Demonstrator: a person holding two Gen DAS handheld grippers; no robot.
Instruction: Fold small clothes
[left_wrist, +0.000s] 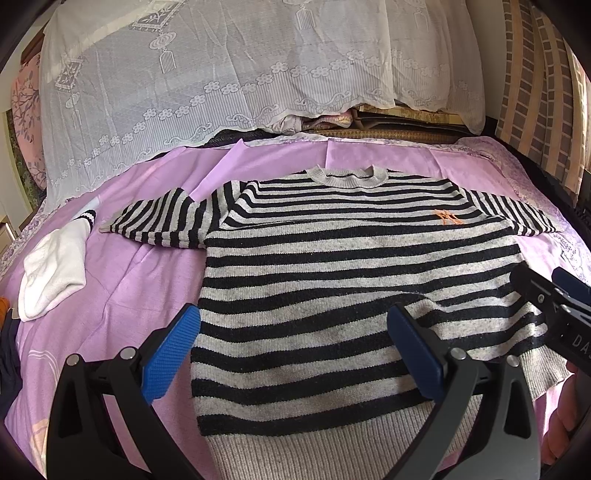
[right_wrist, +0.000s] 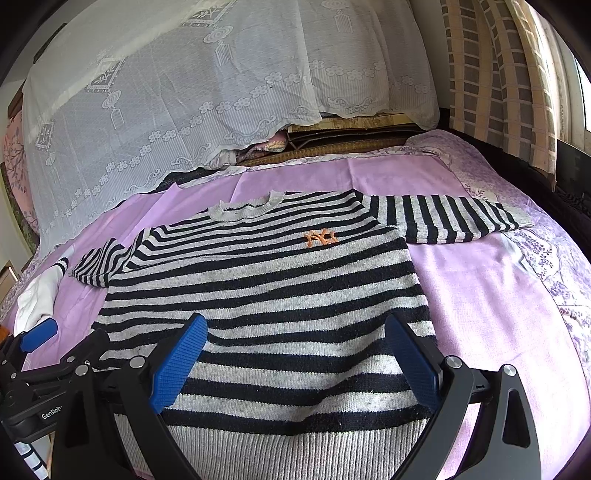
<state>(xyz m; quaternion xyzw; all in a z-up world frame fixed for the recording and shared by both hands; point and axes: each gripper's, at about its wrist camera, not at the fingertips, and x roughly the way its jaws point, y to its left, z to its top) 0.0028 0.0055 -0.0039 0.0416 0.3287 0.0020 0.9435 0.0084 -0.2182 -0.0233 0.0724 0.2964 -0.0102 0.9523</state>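
Note:
A small black-and-grey striped sweater (left_wrist: 332, 266) (right_wrist: 266, 295) with an orange chest logo lies face up on the pink sheet (left_wrist: 147, 280), sleeves spread to both sides. My left gripper (left_wrist: 295, 343) hovers open over its lower left part, near the ribbed hem. My right gripper (right_wrist: 295, 350) is open above the lower right part of the sweater, nothing between its blue pads (right_wrist: 410, 358). Each gripper shows at the edge of the other's view: the right one (left_wrist: 554, 306) and the left one (right_wrist: 40, 336).
A folded white garment (left_wrist: 51, 273) lies on the sheet to the left of the sweater. A white lace cover (left_wrist: 221, 74) drapes over piled bedding behind. A checked curtain (right_wrist: 498, 74) hangs at the right. Dark cloth (left_wrist: 9, 354) sits at the far left edge.

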